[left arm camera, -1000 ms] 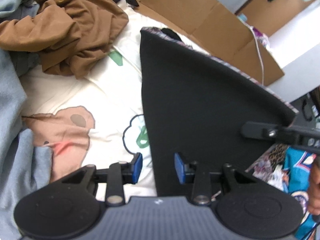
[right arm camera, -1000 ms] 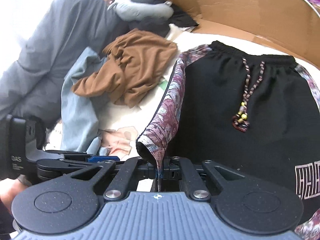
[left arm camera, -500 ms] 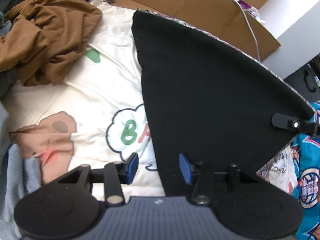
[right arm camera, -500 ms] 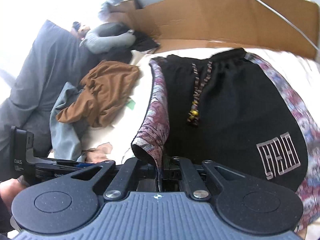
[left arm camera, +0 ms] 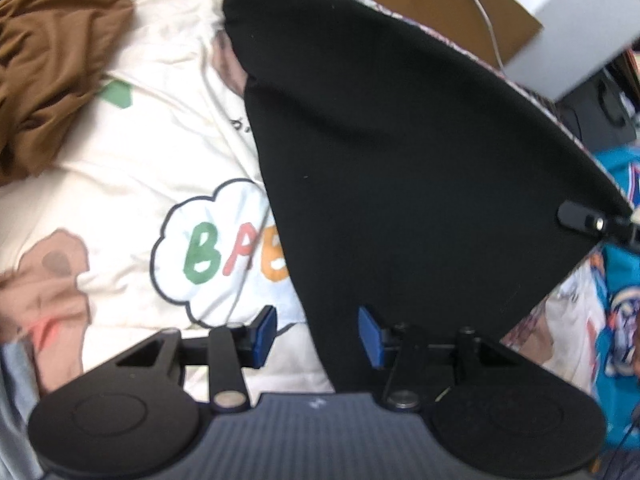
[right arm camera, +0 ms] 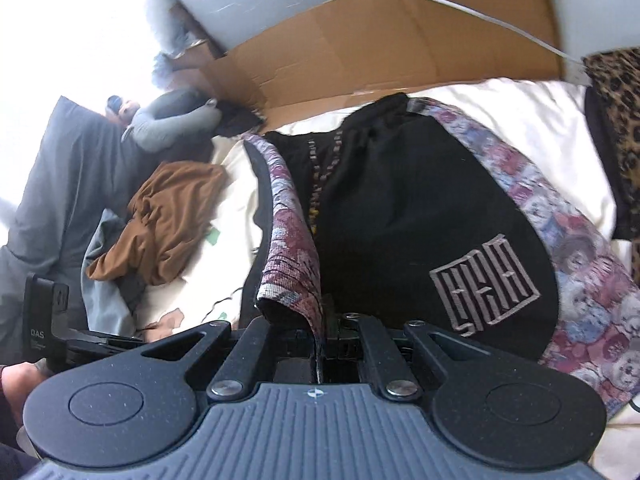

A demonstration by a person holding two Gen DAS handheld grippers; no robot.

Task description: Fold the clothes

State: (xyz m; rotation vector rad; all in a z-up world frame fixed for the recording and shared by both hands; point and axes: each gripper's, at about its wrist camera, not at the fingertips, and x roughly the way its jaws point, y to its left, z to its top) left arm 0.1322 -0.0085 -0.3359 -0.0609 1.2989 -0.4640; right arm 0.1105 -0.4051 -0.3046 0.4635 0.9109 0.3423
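Observation:
Black shorts (right arm camera: 404, 216) with floral side stripes, a beaded drawstring and a grey logo lie on a cream printed sheet (left arm camera: 160, 168). My right gripper (right arm camera: 322, 344) is shut on the hem of the left floral stripe (right arm camera: 288, 240) and holds that edge up, folded over the shorts. In the left wrist view the lifted flap shows as a wide black sheet (left arm camera: 400, 168), with the right gripper's tip (left arm camera: 580, 220) at its far right corner. My left gripper (left arm camera: 316, 334) is open. The flap's lower edge hangs between its blue pads (left arm camera: 264, 330), and they do not press on it.
A crumpled brown garment (right arm camera: 168, 216) and grey-blue clothes (right arm camera: 60, 184) lie to the left. Flattened cardboard (right arm camera: 380, 40) with a white cable (right arm camera: 480, 12) lines the far side. Leopard-print fabric (right arm camera: 616, 120) is at the right, and teal printed fabric (left arm camera: 620, 320) lies beside the flap.
The right gripper has carried the hem sideways and lower, so the logo has come into its view. The left gripper's jaws have widened a little and it has moved over the sheet's lettered print.

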